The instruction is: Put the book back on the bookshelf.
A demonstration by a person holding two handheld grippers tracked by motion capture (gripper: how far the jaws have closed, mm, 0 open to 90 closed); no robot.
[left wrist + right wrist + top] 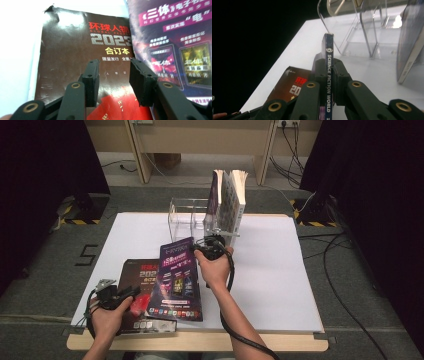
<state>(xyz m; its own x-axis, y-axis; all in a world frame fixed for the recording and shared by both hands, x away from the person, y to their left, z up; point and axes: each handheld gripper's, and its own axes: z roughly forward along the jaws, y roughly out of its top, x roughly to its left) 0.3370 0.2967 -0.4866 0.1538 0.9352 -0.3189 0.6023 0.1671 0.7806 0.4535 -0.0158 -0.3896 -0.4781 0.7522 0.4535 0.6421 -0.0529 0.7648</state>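
R claw [329, 82] grips 1 purple mag [177, 280]; L claw [113, 82] released over 1 brown mag [72, 62]; 2 books [231, 200] upright.

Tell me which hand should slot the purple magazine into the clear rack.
Right. The right gripper already clamps the purple magazine by its spine, near the clear rack; the left gripper is open over the brown magazine.

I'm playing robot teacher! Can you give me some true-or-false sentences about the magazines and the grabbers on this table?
1. The right gripper pinches the purple magazine by its spine. True.
2. The left gripper grips the brown magazine. False: its jaws stand open above it.
3. The clear rack holds two standing books. True.
4. The purple magazine lies under the brown one. False: it overlaps on top.
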